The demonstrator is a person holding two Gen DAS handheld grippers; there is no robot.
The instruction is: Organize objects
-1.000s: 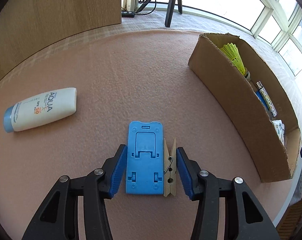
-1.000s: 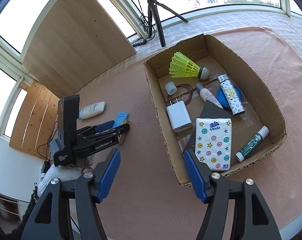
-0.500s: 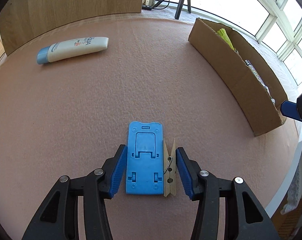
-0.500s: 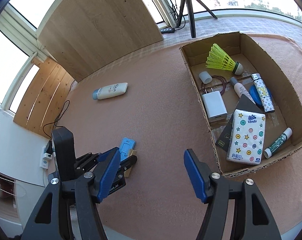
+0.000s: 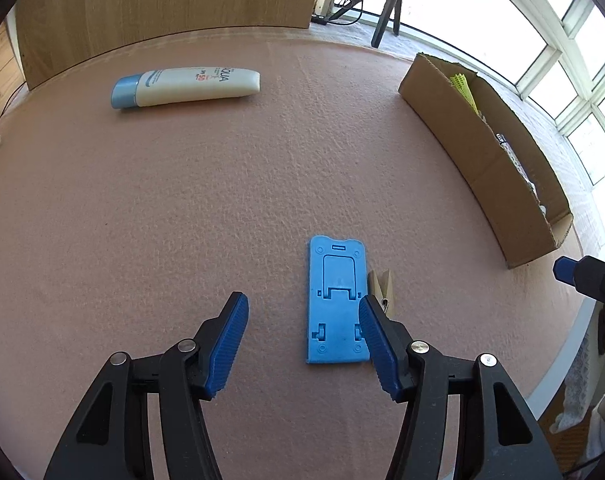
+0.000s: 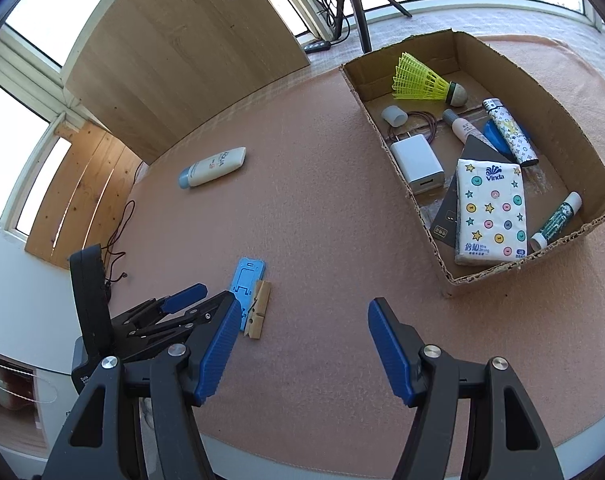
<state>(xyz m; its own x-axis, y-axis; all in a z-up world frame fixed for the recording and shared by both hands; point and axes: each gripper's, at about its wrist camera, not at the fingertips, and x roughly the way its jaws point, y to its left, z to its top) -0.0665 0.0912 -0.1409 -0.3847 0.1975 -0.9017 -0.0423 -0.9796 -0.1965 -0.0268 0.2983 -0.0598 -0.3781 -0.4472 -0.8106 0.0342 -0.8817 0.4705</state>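
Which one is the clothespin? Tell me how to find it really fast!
Start at the big cardboard box on the pink mat, then look across the open mat toward the near edge, where a flat blue plastic stand lies. The clothespin lies right alongside it, on the side facing the box. It is the only small, plain wooden thing there.

A pink felt-covered table point(image 5: 262, 184) carries a sunscreen tube point(image 5: 184, 87) lying on its side, a flat blue phone stand point(image 5: 336, 298) touching a wooden clothespin point(image 6: 258, 314), and an open cardboard box point(image 6: 402, 184). The stand's exact kind is hard to tell.
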